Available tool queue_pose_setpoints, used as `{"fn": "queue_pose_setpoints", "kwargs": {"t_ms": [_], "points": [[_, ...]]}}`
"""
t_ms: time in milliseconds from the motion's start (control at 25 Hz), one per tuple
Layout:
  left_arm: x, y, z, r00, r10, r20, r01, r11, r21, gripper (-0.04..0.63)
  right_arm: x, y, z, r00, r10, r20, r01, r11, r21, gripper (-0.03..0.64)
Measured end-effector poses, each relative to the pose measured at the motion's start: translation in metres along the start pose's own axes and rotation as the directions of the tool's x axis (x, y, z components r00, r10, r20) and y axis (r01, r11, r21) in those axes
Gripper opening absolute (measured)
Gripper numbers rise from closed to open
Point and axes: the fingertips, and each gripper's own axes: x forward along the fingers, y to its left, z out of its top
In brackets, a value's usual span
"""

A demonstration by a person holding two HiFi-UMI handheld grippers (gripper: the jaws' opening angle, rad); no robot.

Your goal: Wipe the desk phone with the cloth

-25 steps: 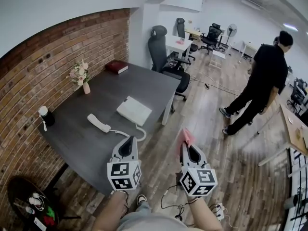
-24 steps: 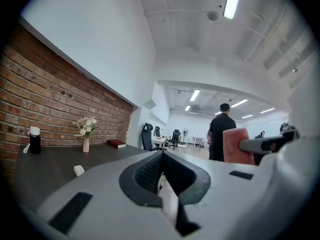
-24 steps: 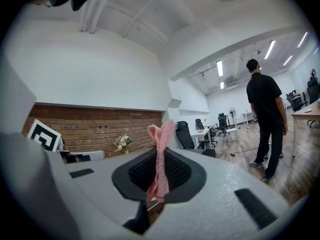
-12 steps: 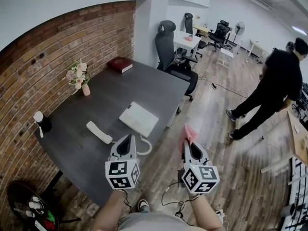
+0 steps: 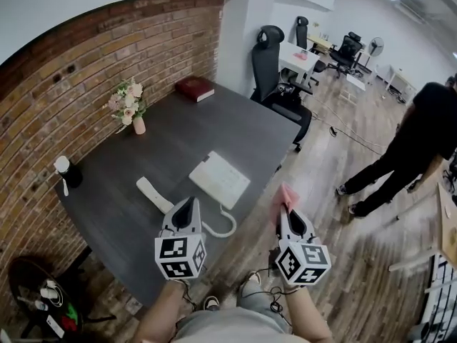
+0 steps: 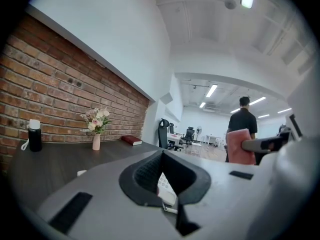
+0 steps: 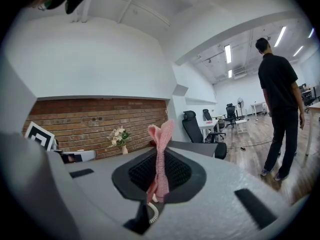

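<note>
Item: desk phone (image 5: 220, 180), white, flat on the dark counter (image 5: 121, 220) at mid-frame, close to the counter's right-hand edge. The handset (image 5: 154, 194) lies off the base, just to its left, and the coiled cord (image 5: 223, 228) loops down toward the near edge. Item: pink cloth (image 5: 286, 194), pinched in the closed fingers of the right gripper (image 5: 289, 210), standing up in a narrow fold. It is at lower centre-right, over the wood floor and well apart from the phone. Item: left gripper (image 5: 188, 203), lower centre, fingers together on nothing, above the counter's near edge beside the cord loop. Wiping has likely not begun.

Hazards, as judged:
- The base looks light and sits near the edge, so a sideways stroke with nothing bracing it could slide it off.
- The cord loop could catch a finger and drag the handset or base along.
- Only a thin strip of cloth is gripped, so friction might pull it free or let the bare fingers scrape the keys.

Vase of flowers (image 5: 130, 107) and red book (image 5: 195, 88), upper left, stand well clear.
</note>
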Motion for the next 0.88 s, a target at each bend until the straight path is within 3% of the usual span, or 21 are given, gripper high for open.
{"fn": "queue_pose_setpoints", "kwargs": {"t_ms": [240, 400, 720, 880], "points": [[0.026, 0.021, -0.001, 0.997, 0.076, 0.01, -0.076, 0.997, -0.008, 0.003, 0.054, -0.014, -0.001, 0.998, 0.053, -0.018, -0.053, 0.999, 0.008, 0.021], [0.05, 0.039, -0.006, 0.985, 0.175, 0.008, -0.175, 0.984, -0.021, 0.003, 0.111, -0.027, 0.001, 0.991, 0.126, -0.034, -0.126, 0.992, 0.009, 0.021], [0.116, 0.052, 0.002, 0.923, 0.386, -0.011, -0.386, 0.92, -0.069, 0.003, 0.225, -0.055, 0.025, 0.945, 0.315, -0.092, -0.317, 0.948, -0.007, 0.021], [0.144, 0.055, 0.005, 0.878, 0.479, -0.023, -0.479, 0.874, -0.079, 0.003, 0.274, -0.07, 0.033, 0.912, 0.392, -0.12, -0.396, 0.918, -0.008, 0.021]]}}
